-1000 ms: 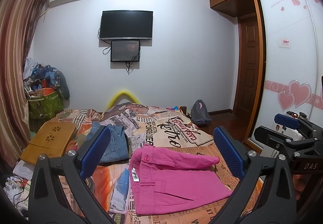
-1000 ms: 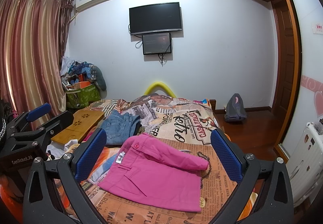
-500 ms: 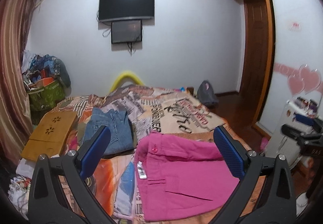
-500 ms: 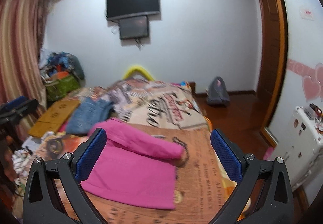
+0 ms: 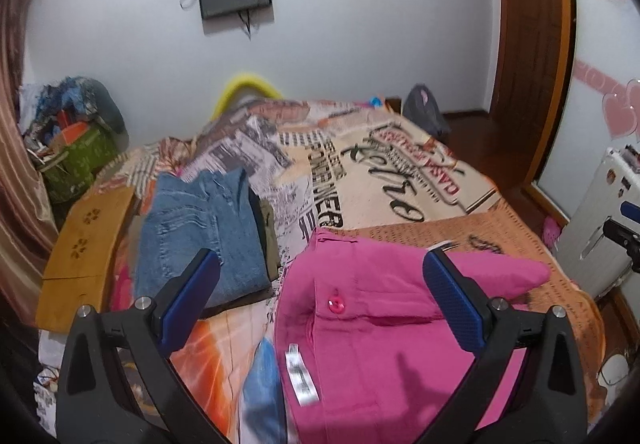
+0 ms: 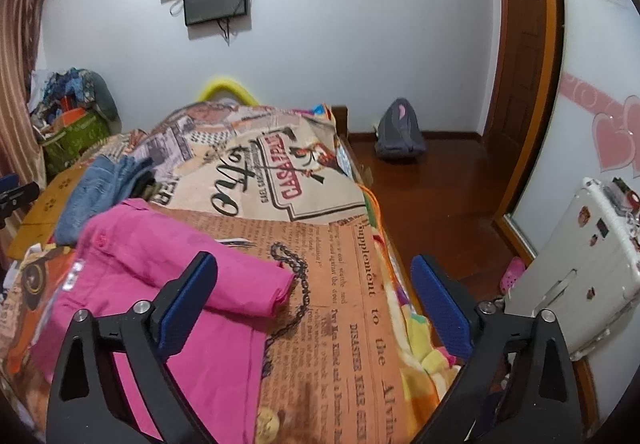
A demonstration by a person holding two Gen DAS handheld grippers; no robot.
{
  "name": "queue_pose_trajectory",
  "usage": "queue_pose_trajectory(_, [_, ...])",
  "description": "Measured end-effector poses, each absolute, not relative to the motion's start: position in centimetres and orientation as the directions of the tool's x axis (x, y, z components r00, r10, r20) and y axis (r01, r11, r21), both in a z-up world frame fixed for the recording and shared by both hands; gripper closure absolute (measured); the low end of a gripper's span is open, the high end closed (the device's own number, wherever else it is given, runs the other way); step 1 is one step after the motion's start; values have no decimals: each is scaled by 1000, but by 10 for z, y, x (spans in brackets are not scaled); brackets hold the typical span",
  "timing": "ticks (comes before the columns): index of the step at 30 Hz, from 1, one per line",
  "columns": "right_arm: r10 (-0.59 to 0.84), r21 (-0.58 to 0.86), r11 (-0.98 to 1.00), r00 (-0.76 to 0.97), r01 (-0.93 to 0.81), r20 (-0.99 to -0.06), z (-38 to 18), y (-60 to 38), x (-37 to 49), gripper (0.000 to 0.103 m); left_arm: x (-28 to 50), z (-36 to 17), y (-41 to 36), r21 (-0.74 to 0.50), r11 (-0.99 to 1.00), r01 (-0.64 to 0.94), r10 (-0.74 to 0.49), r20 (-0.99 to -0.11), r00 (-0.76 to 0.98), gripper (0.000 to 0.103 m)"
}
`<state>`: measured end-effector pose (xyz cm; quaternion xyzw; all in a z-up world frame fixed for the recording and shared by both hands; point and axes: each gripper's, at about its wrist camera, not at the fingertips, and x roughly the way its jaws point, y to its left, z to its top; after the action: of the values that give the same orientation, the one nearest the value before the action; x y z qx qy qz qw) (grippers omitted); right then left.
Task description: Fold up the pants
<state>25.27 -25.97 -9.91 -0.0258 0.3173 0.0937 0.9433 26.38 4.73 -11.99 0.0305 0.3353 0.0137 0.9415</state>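
Pink pants lie folded on the bed, waistband with a pink button toward the left and a white label showing. My left gripper is open and empty, hovering just above the waistband end. In the right wrist view the pants lie at the left, their folded leg end pointing right. My right gripper is open and empty, above that leg end and the printed blanket.
Folded blue jeans lie on the bed to the left of the pink pants, beside a wooden tray. A white suitcase and wooden floor are off the bed's right edge. A cluttered green bag stands at the far left.
Both grippers have moved down and forward toward the bed; the pants now look much closer. The right gripper has swung toward the right end of the pants. Both stay open.
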Motion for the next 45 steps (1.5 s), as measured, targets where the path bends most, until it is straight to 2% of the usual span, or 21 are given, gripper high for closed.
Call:
queue_pose_trajectory(2, [168, 20, 980, 764, -199, -623, -107, -260, 268, 12, 284, -131, 53, 58, 998, -5, 41, -656, 754, 2])
queue_pose_trajectory(6, [186, 43, 977, 727, -211, -660, -128, -259, 304, 19, 325, -150, 59, 46, 999, 10, 25, -700, 713, 13])
queue_pose_trajectory(16, [281, 157, 952, 544, -264, -790, -198, -238, 373, 38, 399, -217, 77, -29, 999, 18, -34, -819, 572, 25])
queue_pose_trajectory(19, [303, 183, 942, 480, -282, -823, -219, -230, 389, 45, 405, -234, 82, -67, 998, 6, -60, -845, 532, 26])
queue_pose_trajectory(23, [351, 237, 922, 401, -308, -846, -240, -222, 400, 50, 404, -253, 87, -131, 991, 6, -117, -865, 488, 29])
queue_pose_trajectory(25, [378, 264, 907, 361, -327, -853, -249, -218, 398, 51, 402, -259, 86, -144, 989, 18, -135, -872, 470, 36])
queue_pose_trajectory(30, [402, 280, 892, 341, -354, -850, -250, -217, 383, 56, 401, -268, 80, -147, 988, 47, -153, -882, 446, 64])
queue_pose_trajectory(33, [407, 290, 892, 336, -347, -849, -252, -221, 381, 67, 402, -270, 80, -140, 989, 46, -146, -881, 451, 74])
queue_pose_trajectory(35, [416, 302, 890, 333, -342, -846, -252, -223, 382, 84, 401, -270, 80, -141, 989, 48, -148, -879, 453, 77])
queue_pose_trajectory(36, [420, 309, 889, 333, -338, -844, -252, -225, 383, 87, 401, -269, 81, -139, 989, 45, -144, -878, 456, 81])
queue_pose_trajectory(37, [422, 312, 890, 342, -331, -840, -252, -228, 383, 93, 401, -269, 81, -136, 990, 46, -142, -878, 457, 83])
queue_pose_trajectory(43, [436, 313, 889, 410, -334, -801, -240, -230, 377, 97, 401, -257, 79, -96, 992, 76, -121, -877, 465, 84])
queue_pose_trajectory(44, [436, 307, 889, 428, -340, -792, -235, -230, 377, 98, 402, -256, 79, -90, 993, 74, -115, -880, 461, 81])
queue_pose_trajectory(45, [437, 302, 889, 438, -346, -785, -231, -230, 378, 98, 405, -253, 81, -88, 994, 66, -108, -882, 458, 73])
